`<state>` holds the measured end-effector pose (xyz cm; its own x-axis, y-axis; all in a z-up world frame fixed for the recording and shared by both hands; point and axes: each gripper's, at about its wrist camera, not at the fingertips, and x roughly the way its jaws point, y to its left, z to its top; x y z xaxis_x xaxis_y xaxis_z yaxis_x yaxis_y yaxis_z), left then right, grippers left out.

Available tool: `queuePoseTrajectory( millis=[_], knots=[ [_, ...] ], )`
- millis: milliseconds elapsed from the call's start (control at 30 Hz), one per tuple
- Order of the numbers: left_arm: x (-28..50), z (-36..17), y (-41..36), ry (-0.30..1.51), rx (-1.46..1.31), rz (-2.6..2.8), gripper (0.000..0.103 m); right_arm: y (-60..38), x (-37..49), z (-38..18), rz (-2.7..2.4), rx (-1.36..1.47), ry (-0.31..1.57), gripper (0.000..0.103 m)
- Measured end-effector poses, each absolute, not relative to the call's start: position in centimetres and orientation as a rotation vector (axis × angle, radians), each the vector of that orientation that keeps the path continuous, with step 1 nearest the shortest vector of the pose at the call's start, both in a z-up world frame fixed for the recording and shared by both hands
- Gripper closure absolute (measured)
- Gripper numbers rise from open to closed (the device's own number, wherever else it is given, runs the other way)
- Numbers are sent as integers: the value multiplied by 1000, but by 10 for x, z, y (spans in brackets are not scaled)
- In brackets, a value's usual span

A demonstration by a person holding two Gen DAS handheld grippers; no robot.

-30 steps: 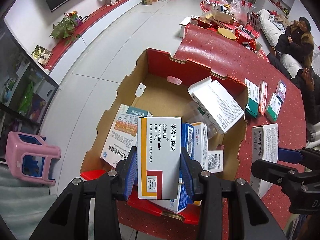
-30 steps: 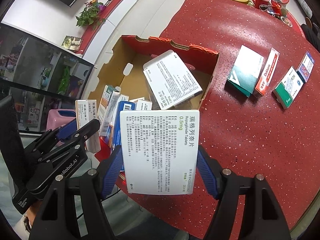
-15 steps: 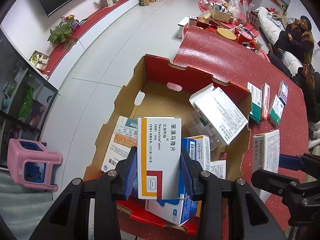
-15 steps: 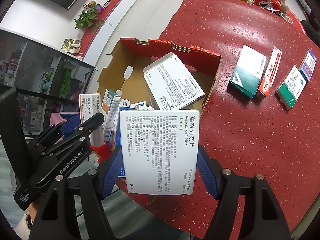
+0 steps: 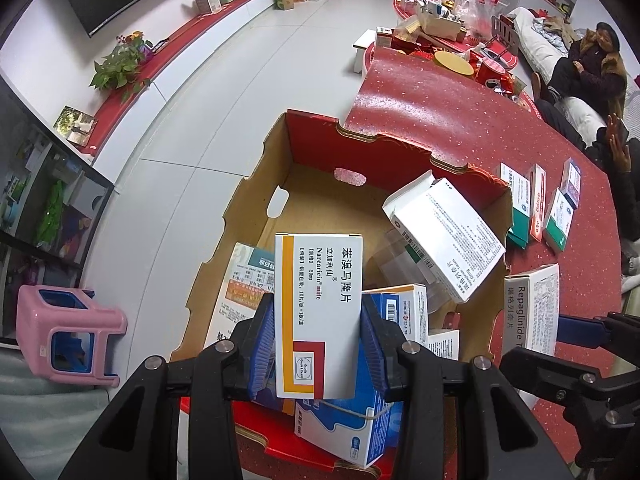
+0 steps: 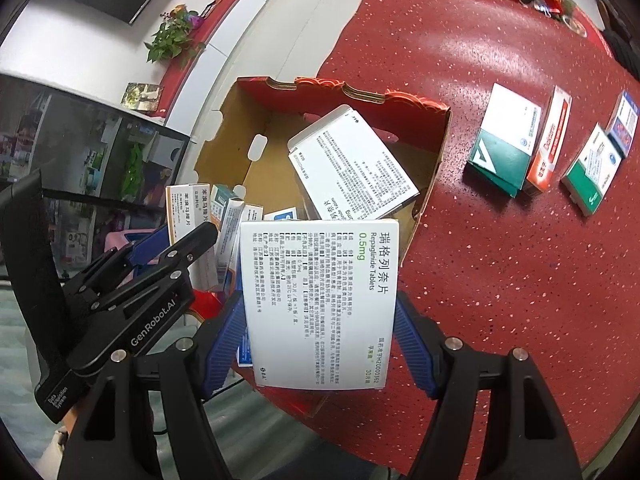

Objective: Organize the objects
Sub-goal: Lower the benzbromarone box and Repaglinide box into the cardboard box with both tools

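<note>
- The left gripper [image 5: 318, 344] is clamping its jaws on the narrow yellow-and-red medicine box [image 5: 319, 312], hanging over the near end of the cardboard box [image 5: 256, 216].
- The right gripper [image 6: 320, 336] is gripping the wider white Repaglinide box [image 6: 320, 304] above the near corner of the cardboard box, at the red desk [image 6: 500, 272] edge.
- Judgement: each should be lowering into a free gap, upright beside the standing packs, clear of the leaning white box [image 5: 444, 240], before releasing.
- Four packs [image 6: 548, 152] are waiting on the desk.
</note>
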<state>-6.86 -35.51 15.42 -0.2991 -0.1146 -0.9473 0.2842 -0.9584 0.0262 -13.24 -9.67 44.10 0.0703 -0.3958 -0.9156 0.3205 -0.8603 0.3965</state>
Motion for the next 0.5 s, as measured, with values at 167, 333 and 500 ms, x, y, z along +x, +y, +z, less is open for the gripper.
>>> queuePoseTrajectory(
  millis=[167, 333, 500],
  knots=[
    [-78, 149, -363, 222, 1711, -2339, 60, -91, -139, 432, -1841, 1896, -172, 32],
    [-92, 143, -371, 201, 1724, -2332, 59, -95, -143, 425, -1827, 1918, -214, 32],
    [-107, 133, -376, 215, 1756, -2314, 59, -110, -144, 423, -1812, 1907, -208, 32]
  ],
)
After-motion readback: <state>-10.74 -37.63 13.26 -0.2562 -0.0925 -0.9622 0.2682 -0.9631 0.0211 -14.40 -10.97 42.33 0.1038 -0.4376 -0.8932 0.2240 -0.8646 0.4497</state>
